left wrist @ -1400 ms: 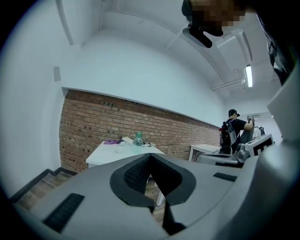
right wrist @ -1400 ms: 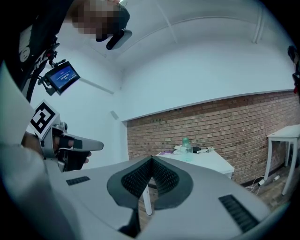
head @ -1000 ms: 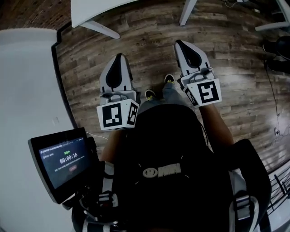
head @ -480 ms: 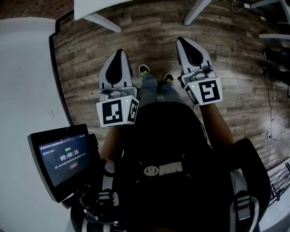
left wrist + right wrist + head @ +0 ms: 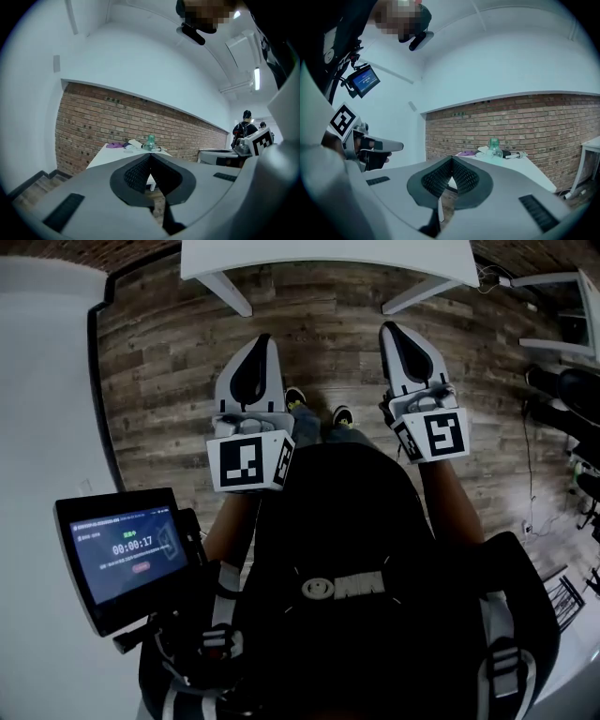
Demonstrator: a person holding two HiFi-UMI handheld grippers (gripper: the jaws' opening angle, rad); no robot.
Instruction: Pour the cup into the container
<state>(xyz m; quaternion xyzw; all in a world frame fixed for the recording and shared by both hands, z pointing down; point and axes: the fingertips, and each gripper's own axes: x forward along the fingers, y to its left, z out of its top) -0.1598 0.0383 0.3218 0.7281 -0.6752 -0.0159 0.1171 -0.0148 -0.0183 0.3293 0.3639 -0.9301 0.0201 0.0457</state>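
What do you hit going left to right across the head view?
timer screen → left gripper → person's shoes → right gripper → floor cable

Table cut off by top edge; items beside bottle too small.
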